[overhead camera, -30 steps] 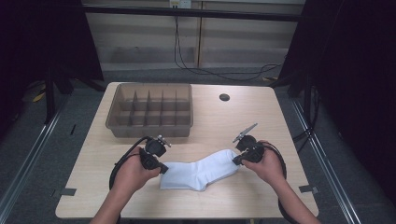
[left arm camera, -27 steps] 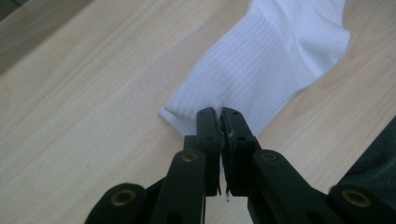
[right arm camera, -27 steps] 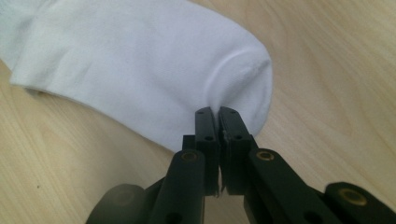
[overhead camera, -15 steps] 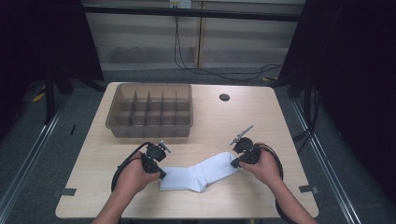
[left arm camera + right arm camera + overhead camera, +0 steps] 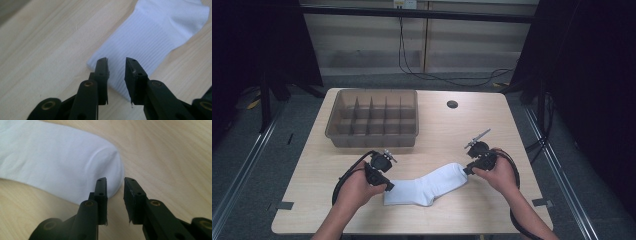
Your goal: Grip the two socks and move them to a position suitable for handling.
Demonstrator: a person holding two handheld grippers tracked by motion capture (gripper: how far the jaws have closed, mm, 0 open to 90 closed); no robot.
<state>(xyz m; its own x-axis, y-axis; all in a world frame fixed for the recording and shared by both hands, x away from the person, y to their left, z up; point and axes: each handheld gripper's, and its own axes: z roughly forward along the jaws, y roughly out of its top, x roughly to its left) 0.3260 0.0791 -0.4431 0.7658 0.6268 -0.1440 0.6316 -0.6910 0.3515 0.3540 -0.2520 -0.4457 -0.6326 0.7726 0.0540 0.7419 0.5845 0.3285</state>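
A white sock [image 5: 427, 186] lies flat on the wooden table, bent at the heel. My left gripper [image 5: 388, 186] is at its ribbed cuff end [image 5: 155, 32]. Its jaws [image 5: 116, 62] have just been opening and stand a little apart over the cuff's corner, not pressing it. My right gripper [image 5: 466, 171] is at the rounded toe [image 5: 57, 162]. Its jaws [image 5: 115, 181] have also just been opening, and a narrow gap straddles the toe's edge without pinching it. A hand holds each gripper low over the table.
A brown tray [image 5: 372, 141] divided into several compartments stands at the back left of the table. A small black round disc [image 5: 452, 104] lies at the back, right of the tray. Bare wood [image 5: 512, 130] surrounds the sock.
Both hands have stayed almost in place at the sock's two ends. The sock has settled slightly lower and flatter on the table.
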